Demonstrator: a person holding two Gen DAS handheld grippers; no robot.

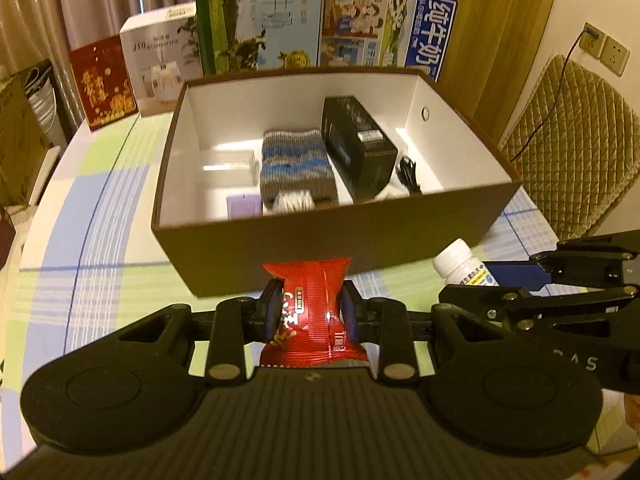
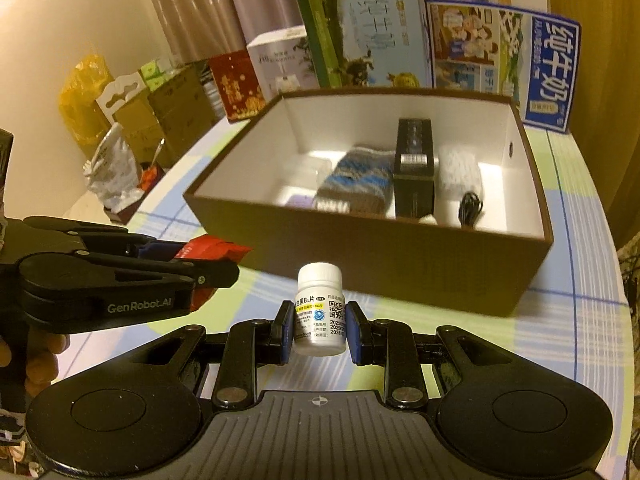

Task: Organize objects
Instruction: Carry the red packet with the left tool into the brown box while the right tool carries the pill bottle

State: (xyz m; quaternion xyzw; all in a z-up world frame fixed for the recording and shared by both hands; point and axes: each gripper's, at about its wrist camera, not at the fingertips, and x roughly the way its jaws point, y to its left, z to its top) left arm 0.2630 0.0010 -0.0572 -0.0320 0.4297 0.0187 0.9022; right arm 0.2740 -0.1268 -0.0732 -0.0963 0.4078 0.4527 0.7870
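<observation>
My left gripper (image 1: 310, 312) is shut on a red snack packet (image 1: 310, 308), held just in front of the brown storage box (image 1: 280, 240). My right gripper (image 2: 319, 328) is shut on a white pill bottle (image 2: 320, 312), upright, also just short of the box (image 2: 400, 264). In the left wrist view the pill bottle (image 1: 460, 262) and the right gripper (image 1: 560, 280) show at the right. The left gripper (image 2: 120, 276) with the red packet (image 2: 216, 250) shows at the left of the right wrist view. Inside the box lie a striped knit item (image 1: 294, 164), a black box (image 1: 358, 144), a black cable (image 1: 408, 172) and a purple item (image 1: 242, 204).
The box stands on a table (image 1: 100, 220) with a checked cloth. Upright cartons (image 1: 384, 28) and gift boxes (image 1: 102, 80) line the far edge behind it. A quilted chair (image 1: 576, 140) is at the right. Cardboard boxes and bags (image 2: 120, 128) stand off the table's left side.
</observation>
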